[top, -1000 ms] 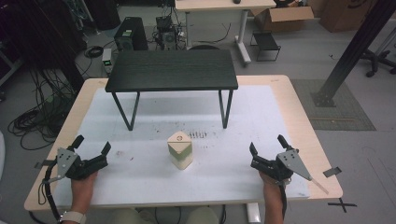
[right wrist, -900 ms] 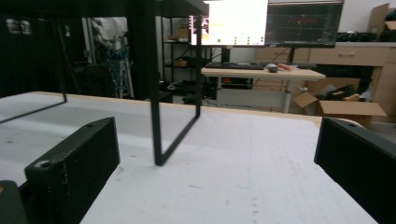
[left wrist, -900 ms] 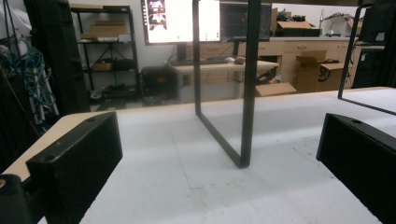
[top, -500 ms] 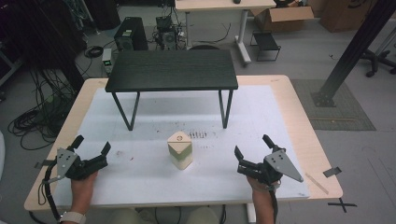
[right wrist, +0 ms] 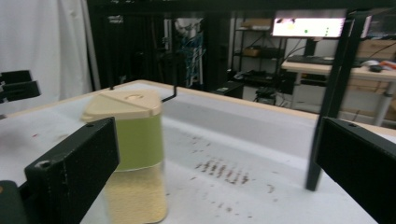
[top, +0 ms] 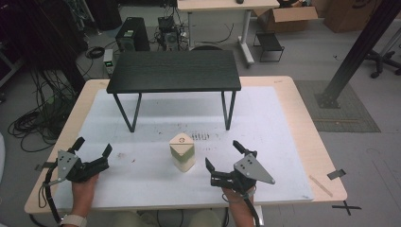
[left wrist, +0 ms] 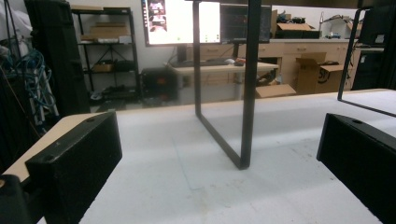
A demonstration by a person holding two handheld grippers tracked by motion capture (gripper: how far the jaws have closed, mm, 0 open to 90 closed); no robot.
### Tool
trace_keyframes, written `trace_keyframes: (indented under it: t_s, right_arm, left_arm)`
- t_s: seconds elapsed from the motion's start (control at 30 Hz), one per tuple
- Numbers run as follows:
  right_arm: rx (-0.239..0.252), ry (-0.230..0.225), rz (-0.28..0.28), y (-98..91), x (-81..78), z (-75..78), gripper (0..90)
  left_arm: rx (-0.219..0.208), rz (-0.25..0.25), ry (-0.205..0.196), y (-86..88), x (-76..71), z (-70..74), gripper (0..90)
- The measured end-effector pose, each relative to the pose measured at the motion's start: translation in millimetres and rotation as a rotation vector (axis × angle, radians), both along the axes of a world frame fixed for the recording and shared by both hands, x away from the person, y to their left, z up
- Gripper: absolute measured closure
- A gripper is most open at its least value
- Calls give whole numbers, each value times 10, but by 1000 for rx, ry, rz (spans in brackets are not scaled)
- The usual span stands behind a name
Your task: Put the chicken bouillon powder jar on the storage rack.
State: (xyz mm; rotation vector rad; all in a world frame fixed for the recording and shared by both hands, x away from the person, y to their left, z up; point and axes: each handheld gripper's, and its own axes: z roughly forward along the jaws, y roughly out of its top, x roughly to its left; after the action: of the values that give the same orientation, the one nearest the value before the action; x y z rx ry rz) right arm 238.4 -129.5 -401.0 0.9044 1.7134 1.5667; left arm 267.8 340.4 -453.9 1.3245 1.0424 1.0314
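Observation:
A three-cornered container [top: 182, 151] with a beige lid, a green band and pale grains inside stands upright on the white mat [top: 279, 137]. My right gripper [top: 222, 154] is open just right of it, low over the mat, with the jaws angled toward it. In the right gripper view the container [right wrist: 134, 154] stands ahead at the left, partly behind the left jaw and not between the jaws. My left gripper [top: 93, 145] is open near the mat's front left corner, with nothing between its jaws. It faces a leg [left wrist: 248, 93] of the small black table [top: 174, 71].
The small black table stands on thin metal legs at the back middle of the mat. Dark specks [top: 201, 137] mark the mat behind the container. The wooden tabletop [top: 309, 127] frames the mat, with a tape piece [top: 335, 174] at its right front. Cables and desks lie beyond.
My right gripper has moved left along the front of the mat and turned toward the container. The left gripper and the container have stayed put.

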Motion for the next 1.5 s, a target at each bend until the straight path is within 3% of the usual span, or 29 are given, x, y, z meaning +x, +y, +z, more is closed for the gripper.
trace_keyframes:
  t_s: [0.33, 0.83, 1.5]
  right_arm:
    - [-10, 47, 53, 198, 44, -57, 0]
    - [-27, 85, 103, 343, 127, -112, 0]
    - [-73, 192, 160, 570, 290, -250, 0]
  left_arm:
    - [2, 0, -1, 1, -1, 0, 4]
    - [2, 1, -2, 0, -3, 0, 4]
    - [0, 0, -2, 1, -2, -1, 4]
